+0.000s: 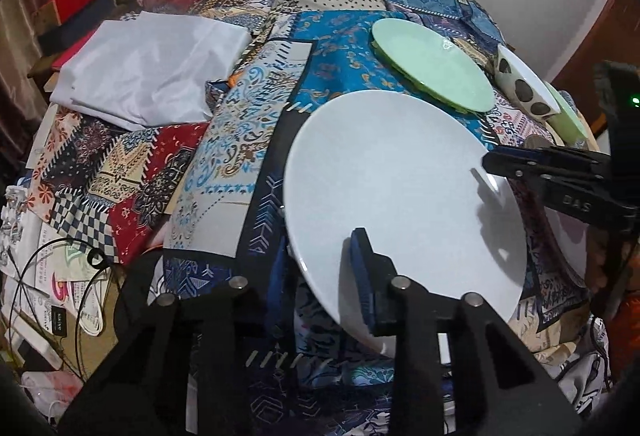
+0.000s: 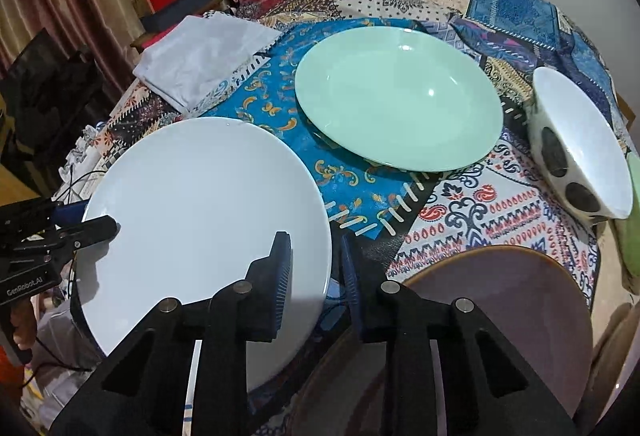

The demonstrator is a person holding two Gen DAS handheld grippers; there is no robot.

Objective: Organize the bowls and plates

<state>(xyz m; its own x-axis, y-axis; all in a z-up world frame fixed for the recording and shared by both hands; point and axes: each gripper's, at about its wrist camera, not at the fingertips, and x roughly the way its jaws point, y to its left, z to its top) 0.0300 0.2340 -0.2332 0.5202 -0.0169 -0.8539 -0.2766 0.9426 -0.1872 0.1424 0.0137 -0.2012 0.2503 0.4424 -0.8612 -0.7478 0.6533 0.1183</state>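
A large white plate (image 1: 400, 187) (image 2: 200, 211) is held tilted above the patchwork table. My left gripper (image 1: 320, 268) is shut on its near rim, one finger over the plate, one under. My right gripper (image 2: 316, 276) is shut on the opposite rim and shows in the left wrist view (image 1: 500, 163). A mint green plate (image 2: 400, 95) (image 1: 432, 63) lies beyond. A white bowl with dark spots (image 2: 576, 147) (image 1: 524, 83) stands to its right.
A brown-rimmed plate (image 2: 520, 312) lies under my right gripper. A light green dish (image 2: 634, 220) sits at the right edge. A folded white cloth (image 1: 152, 63) lies at the far left. Cables and papers (image 1: 60, 276) hang off the left side.
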